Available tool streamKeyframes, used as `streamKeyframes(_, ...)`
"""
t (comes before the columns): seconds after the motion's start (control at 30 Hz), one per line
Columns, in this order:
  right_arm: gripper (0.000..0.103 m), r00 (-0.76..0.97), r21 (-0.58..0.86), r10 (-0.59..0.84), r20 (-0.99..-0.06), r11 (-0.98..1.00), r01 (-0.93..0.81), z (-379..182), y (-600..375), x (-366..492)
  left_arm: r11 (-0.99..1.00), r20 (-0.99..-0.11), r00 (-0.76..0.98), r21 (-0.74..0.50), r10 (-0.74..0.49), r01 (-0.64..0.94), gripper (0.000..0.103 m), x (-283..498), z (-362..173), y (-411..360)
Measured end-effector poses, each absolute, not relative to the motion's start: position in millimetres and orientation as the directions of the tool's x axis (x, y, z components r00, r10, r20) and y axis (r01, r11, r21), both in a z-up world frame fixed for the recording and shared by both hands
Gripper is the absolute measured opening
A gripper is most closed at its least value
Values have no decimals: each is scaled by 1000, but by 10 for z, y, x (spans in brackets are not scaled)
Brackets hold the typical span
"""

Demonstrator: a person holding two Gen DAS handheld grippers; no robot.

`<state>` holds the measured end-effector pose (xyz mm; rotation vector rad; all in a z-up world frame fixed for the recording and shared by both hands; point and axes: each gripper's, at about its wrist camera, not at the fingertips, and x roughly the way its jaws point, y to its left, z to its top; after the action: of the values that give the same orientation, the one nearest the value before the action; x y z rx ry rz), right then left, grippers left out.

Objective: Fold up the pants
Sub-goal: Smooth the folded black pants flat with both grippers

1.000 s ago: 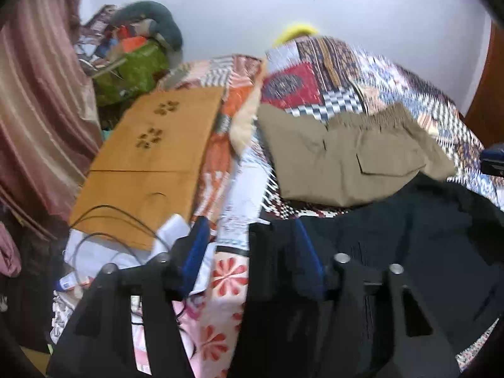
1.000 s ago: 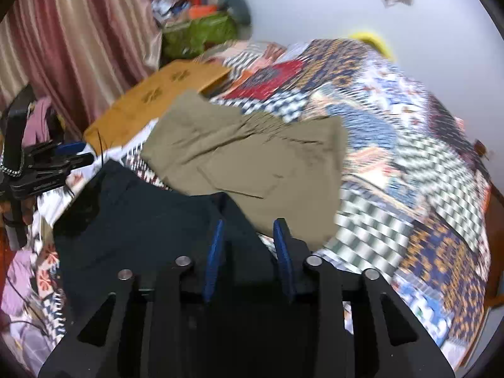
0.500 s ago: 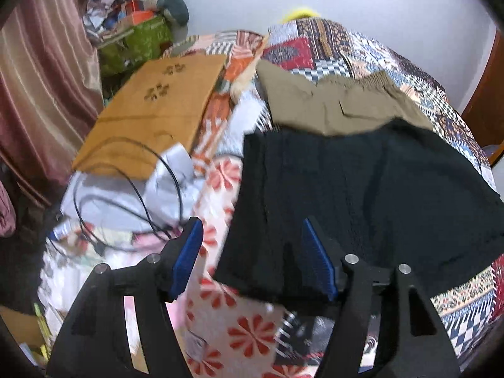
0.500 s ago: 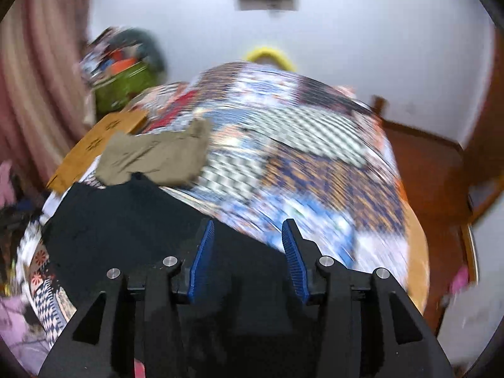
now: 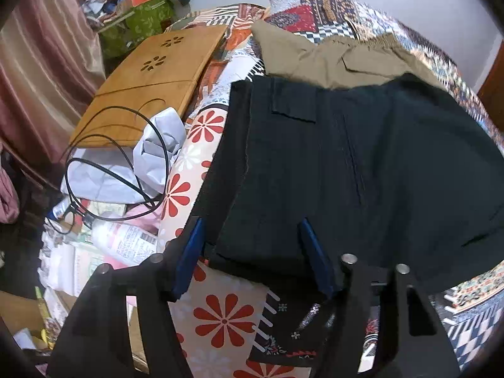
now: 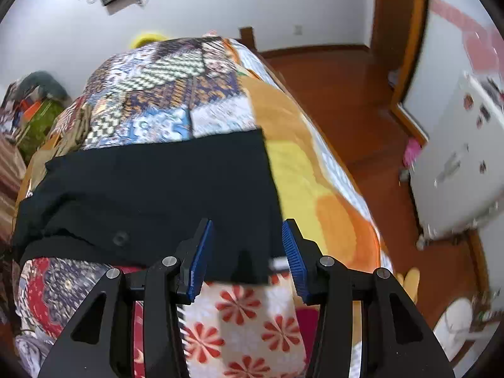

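Note:
Black pants [image 5: 362, 163] lie spread flat across the patterned bedspread [image 5: 226, 315]. My left gripper [image 5: 255, 252] hovers over their near left corner. Its jaws are closing, the cloth lies between the blue pads [image 5: 192, 249], and neither pad presses on it. In the right wrist view the same black pants [image 6: 151, 186] stretch across the bed. My right gripper [image 6: 245, 252] stands open over their near right edge, with the hem between the pads but no grip on it. Khaki shorts [image 5: 334, 60] lie behind the black pants, partly under them.
A wooden lap board [image 5: 151, 82], a looped black cable [image 5: 126, 163], crumpled paper [image 5: 157, 148] and a white bottle [image 5: 126, 242] crowd the bed's left side. A green bag [image 5: 138, 28] sits beyond. On the right are the wooden floor [image 6: 346, 94] and a white cabinet [image 6: 456, 173].
The black pants went from hanging in both grippers to lying flat on the bed. The left gripper let go and sank toward their corner. The right gripper swung far right to the other edge.

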<state>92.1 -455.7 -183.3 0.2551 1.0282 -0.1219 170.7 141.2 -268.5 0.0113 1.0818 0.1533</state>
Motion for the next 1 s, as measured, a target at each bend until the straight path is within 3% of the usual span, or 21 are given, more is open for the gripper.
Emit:
streamKeyframes(0.23, 42, 461, 204, 77, -884, 951, 233, -2201, -4497, 897, 986, -871, 463, 126, 163, -111, 34, 1704, -2692, 1388)
streamKeyframes(0.37, 42, 477, 248, 92, -874, 929, 275, -2308, -4568, 905, 983, -859, 478, 156, 181, -91, 31, 1689, -2680, 1367)
streamKeyframes(0.4, 39, 472, 273, 120, -873, 923, 271, -2337, -4580, 914, 983, -858, 479, 159, 183, -90, 31, 1690, -2681, 1364)
streamKeyframes(0.47, 21, 462, 273, 128, -877, 926, 261, -2357, -4557, 906, 982, -854, 485, 166, 189, -90, 27, 1694, -2669, 1359)
streamKeyframes(0.53, 18, 471, 261, 120, -874, 933, 246, -2348, -4525, 894, 981, -847, 495, 175, 193, -83, 22, 1690, -2642, 1337)
streamKeyframes(0.63, 11, 512, 243, 92, -854, 941, 237, -2274, -4503, 875, 978, -830, 519, 201, 204, -64, 19, 1675, -2572, 1289)
streamKeyframes(1.0, 9, 690, 131, -51, -722, 969, 210, -1724, -4555, 1000, 973, -756, 614, 210, 226, -100, 17, 1703, -2112, 1399)
